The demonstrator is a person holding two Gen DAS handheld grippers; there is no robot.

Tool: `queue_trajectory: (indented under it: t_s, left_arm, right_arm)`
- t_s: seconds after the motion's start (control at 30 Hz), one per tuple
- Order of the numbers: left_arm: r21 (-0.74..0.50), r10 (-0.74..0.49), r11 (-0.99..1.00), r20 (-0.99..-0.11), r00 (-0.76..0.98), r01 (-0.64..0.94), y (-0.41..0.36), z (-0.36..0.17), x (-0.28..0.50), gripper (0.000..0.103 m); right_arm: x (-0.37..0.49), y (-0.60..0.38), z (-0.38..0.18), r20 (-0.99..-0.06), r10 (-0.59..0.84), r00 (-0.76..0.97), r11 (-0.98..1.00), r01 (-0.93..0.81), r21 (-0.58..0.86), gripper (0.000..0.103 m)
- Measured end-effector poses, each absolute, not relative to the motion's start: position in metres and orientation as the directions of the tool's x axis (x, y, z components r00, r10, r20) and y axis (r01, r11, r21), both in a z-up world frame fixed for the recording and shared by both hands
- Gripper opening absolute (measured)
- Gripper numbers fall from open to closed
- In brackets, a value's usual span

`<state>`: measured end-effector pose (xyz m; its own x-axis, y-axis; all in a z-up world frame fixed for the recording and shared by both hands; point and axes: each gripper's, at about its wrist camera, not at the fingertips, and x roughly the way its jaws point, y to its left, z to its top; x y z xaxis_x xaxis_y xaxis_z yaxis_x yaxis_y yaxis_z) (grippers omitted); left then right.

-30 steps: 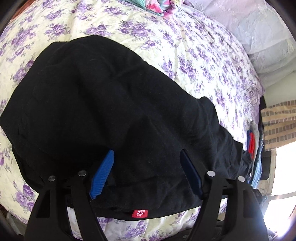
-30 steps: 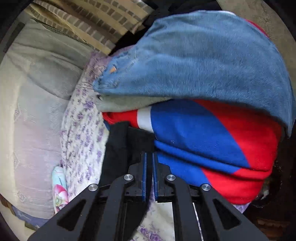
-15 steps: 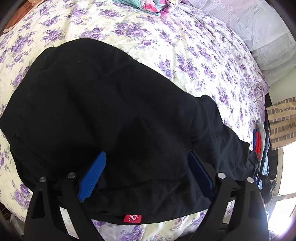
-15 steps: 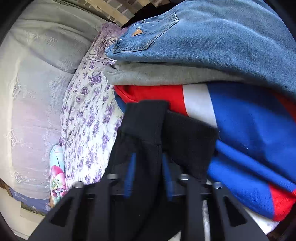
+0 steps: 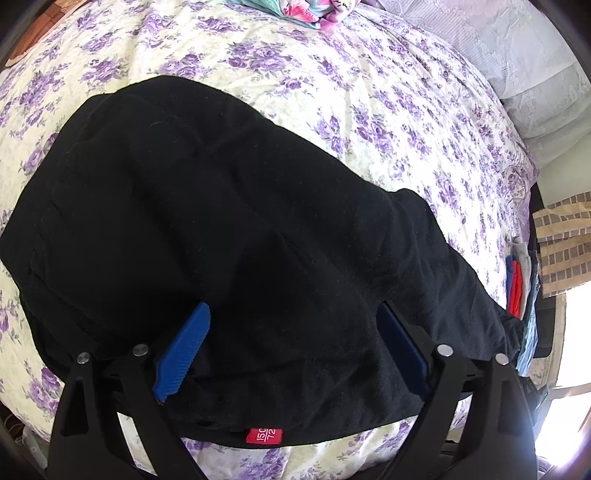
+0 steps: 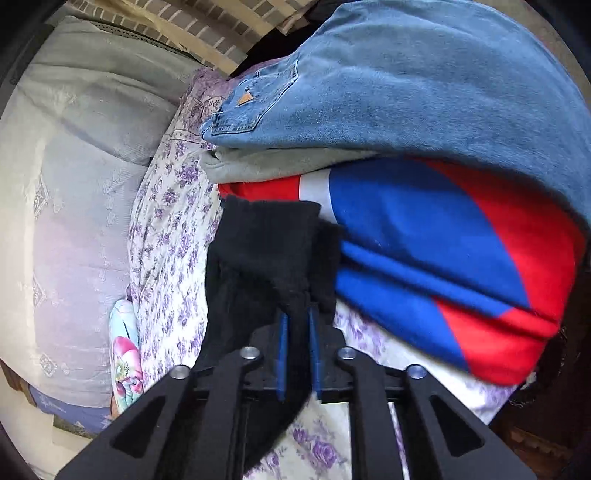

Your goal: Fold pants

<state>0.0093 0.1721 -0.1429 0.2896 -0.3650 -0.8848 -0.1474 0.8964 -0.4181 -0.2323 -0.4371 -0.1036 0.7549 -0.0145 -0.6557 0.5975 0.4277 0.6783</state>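
Observation:
The black pants [image 5: 221, 221] lie folded in a broad heap on the floral bedspread [image 5: 369, 92], with a red size tag [image 5: 263, 435] at the near edge. My left gripper [image 5: 292, 305] hovers just over the near part of the pants, jaws wide open and nothing pinched. One black pant end [image 6: 269, 240] reaches the clothes stack in the right wrist view. My right gripper [image 6: 297, 314] has this cloth between its blue pads [image 6: 282, 343], and its jaws are opening with only a narrow gap.
A stack of folded clothes sits right before the right gripper: blue jeans [image 6: 406, 92] on top, a grey garment [image 6: 277, 166], then a red, white and blue one [image 6: 443, 240]. Pale pillows [image 6: 74, 184] line the bed's head. A bright floral item [image 5: 303, 11] lies at the far edge.
The left jaws have spread wider over the pants. The right jaws, shut a second ago, now stand slightly apart with black cloth between them, and the right gripper's view of the stack has shifted.

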Motion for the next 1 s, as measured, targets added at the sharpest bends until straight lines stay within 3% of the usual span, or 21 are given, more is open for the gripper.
queue_trajectory:
  t_s: [0.1,0.33,0.37,0.4,0.43,0.47,0.57,0.73,0.83,0.97,1.0]
  left_arm:
    - [-0.417,-0.365,0.897,-0.886,0.287,-0.146,0.172,-0.143,0.011,0.090]
    - [-0.395,-0.348,0.910,-0.894,0.282,-0.127,0.166,-0.144,0.012,0.095]
    - [-0.395,-0.348,0.910,-0.893,0.286,-0.127,0.166,-0.144,0.012,0.095]
    - [-0.398,-0.350,0.908,-0.891,0.288,-0.128,0.166,-0.144,0.011,0.095]
    - [-0.400,-0.352,0.907,-0.890,0.291,-0.128,0.166,-0.143,0.011,0.095]
    - [-0.405,-0.355,0.906,-0.887,0.294,-0.127,0.167,-0.143,0.010,0.095]
    - [-0.420,-0.364,0.897,-0.878,0.311,-0.137,0.171,-0.143,0.004,0.095]
    - [-0.398,-0.346,0.910,-0.882,0.321,-0.112,0.168,-0.142,-0.001,0.094]
    - [-0.402,-0.342,0.906,-0.879,0.332,-0.130,0.173,-0.132,-0.008,0.094]
    - [-0.419,-0.357,0.903,-0.857,0.371,-0.099,0.167,-0.115,-0.014,0.093]
    - [-0.420,-0.362,0.904,-0.850,0.382,-0.079,0.163,-0.111,-0.014,0.093]
  right_arm:
    - [-0.239,-0.435,-0.104,-0.670,-0.047,0.740,0.430,0.621,0.655,0.042]
    - [-0.218,-0.451,-0.127,-0.630,-0.004,0.776,0.370,0.587,0.720,0.045]
    - [-0.216,-0.451,-0.129,-0.613,0.006,0.790,0.356,0.571,0.739,0.043]
    - [-0.214,-0.451,-0.127,-0.589,0.029,0.807,0.355,0.543,0.761,0.024]
    - [-0.212,-0.449,-0.121,-0.571,0.037,0.820,0.367,0.521,0.771,0.014]
    - [-0.213,-0.447,-0.111,-0.558,0.029,0.829,0.395,0.504,0.768,0.011]
    - [-0.217,-0.442,-0.074,-0.544,-0.011,0.839,0.530,0.466,0.708,0.011]
    - [-0.218,-0.459,-0.124,-0.743,0.030,0.669,0.526,0.621,0.581,0.011]
    - [-0.223,-0.458,-0.094,-0.737,0.019,0.676,0.563,0.601,0.567,0.015]
    - [-0.213,-0.457,-0.025,-0.669,-0.125,0.733,0.690,0.548,0.472,0.018]
    - [-0.194,-0.449,-0.010,-0.634,-0.075,0.769,0.743,0.468,0.479,0.019]
